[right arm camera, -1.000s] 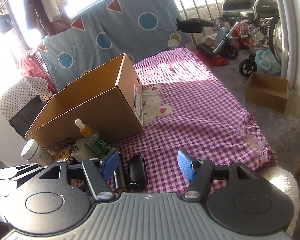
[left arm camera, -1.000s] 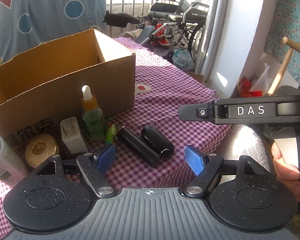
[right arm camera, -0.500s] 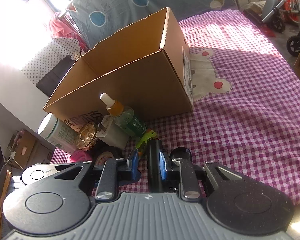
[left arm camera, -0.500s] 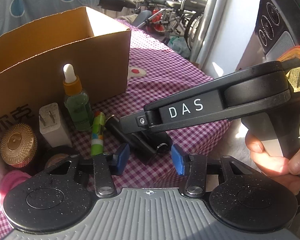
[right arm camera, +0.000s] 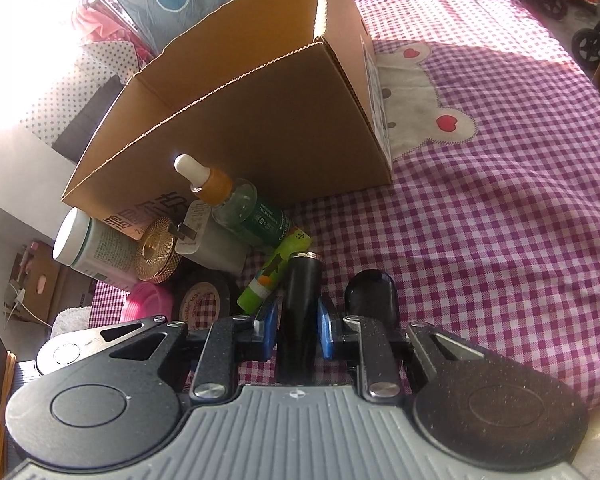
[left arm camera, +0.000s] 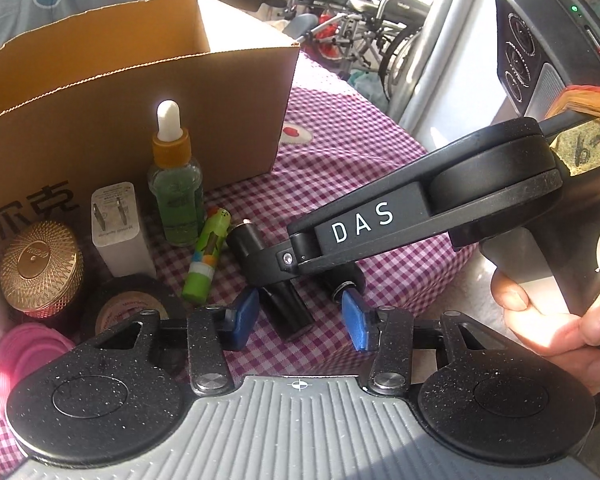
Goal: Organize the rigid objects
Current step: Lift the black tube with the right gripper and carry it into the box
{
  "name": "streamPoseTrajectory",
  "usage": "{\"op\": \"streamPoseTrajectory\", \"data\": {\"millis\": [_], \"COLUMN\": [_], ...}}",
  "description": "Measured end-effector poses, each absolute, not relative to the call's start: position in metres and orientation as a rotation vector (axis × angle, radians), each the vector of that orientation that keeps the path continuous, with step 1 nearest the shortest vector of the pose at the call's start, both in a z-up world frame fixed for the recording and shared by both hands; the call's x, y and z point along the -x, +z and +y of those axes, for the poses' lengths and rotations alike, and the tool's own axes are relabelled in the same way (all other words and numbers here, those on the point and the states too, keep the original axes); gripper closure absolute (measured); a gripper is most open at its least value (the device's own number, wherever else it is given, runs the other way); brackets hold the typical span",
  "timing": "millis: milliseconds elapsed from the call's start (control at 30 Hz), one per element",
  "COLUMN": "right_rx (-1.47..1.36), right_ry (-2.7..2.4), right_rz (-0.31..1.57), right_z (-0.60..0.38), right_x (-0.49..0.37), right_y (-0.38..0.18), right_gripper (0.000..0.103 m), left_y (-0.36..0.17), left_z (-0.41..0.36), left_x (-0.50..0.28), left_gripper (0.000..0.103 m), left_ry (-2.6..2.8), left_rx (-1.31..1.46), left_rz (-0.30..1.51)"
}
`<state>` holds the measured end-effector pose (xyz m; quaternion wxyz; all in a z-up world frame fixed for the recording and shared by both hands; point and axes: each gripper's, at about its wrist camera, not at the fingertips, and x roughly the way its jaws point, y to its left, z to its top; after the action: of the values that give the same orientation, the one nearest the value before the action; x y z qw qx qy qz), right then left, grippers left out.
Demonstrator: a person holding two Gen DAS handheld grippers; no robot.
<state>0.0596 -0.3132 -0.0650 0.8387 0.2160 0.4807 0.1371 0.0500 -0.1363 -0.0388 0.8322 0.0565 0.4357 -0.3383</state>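
Note:
My right gripper (right arm camera: 298, 320) is shut on a black cylinder (right arm camera: 300, 312) that lies on the checked cloth; in the left wrist view its arm crosses over that black cylinder (left arm camera: 284, 304). A black oval case (right arm camera: 372, 294) lies just right of it. My left gripper (left arm camera: 300, 318) is open and empty, just in front of the cylinder. A green tube (left arm camera: 206, 256), a dropper bottle (left arm camera: 175, 196), a white charger (left arm camera: 118, 230), a gold jar (left arm camera: 40, 264) and a tape roll (left arm camera: 130, 306) stand before the open cardboard box (left arm camera: 140, 80).
A white tub (right arm camera: 92, 248) and a pink lid (right arm camera: 146, 302) sit at the left end of the row. The purple checked cloth (right arm camera: 500, 220) spreads to the right. A wheelchair (left arm camera: 364, 32) stands beyond the bed.
The right gripper moved in and closed on the black cylinder. The left gripper moved closer to the objects and its jaws narrowed but stay open.

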Motion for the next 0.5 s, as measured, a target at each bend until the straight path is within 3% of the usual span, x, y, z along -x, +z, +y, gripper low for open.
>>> {"op": "streamPoseTrajectory", "data": {"millis": [300, 500], "right_rx": [-0.490, -0.529], "right_ry": [0.274, 0.257], "right_rz": [1.053, 1.036], "right_z": [-0.306, -0.306], "right_x": [-0.071, -0.067], "right_y": [-0.069, -0.072], "right_gripper": [0.079, 0.079], "left_y": [-0.046, -0.045], "left_z": [-0.138, -0.133], "left_x": [-0.060, -0.060], "left_gripper": [0.059, 0.073], "left_ry": [-0.683, -0.666], "left_rx": [-0.112, -0.124], "left_rz": [0.957, 0.953]}}
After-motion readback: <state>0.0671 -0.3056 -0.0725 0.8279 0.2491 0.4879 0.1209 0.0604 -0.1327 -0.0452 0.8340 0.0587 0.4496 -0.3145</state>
